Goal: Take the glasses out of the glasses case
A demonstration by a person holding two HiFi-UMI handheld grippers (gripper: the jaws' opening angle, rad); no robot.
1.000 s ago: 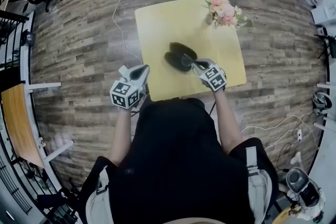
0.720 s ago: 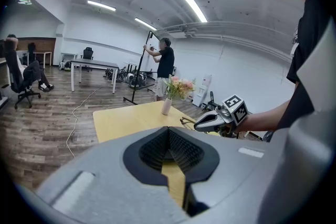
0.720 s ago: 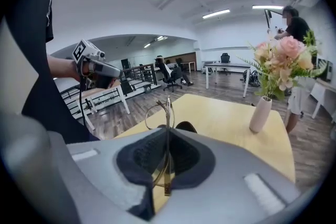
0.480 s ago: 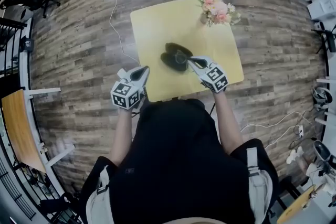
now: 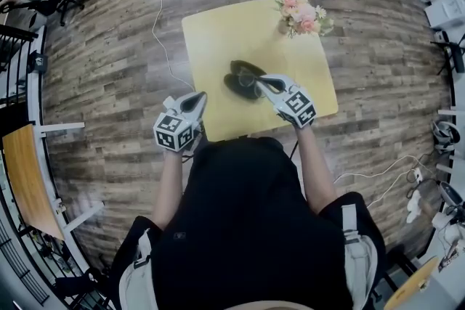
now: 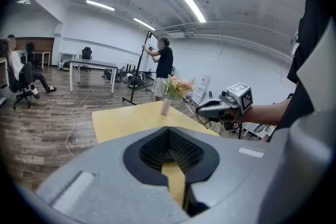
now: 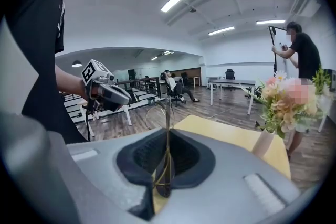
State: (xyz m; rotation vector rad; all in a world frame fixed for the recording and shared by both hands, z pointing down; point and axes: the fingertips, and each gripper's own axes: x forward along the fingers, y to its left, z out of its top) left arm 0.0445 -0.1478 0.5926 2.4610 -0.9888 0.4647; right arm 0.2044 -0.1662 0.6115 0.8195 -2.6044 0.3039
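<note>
Right hand-held gripper (image 5: 259, 82) pinches the thin gold wire-rimmed glasses (image 7: 168, 113) over the open black clamshell glasses case (image 5: 243, 72) beneath its tips. Left hand-held gripper (image 5: 196, 102) hangs closed, empty. Best lifted straight and gently.

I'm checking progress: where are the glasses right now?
The glasses are clamped by the right gripper, seen in the right gripper view; in the head view that gripper is at the right edge of the case.
</note>
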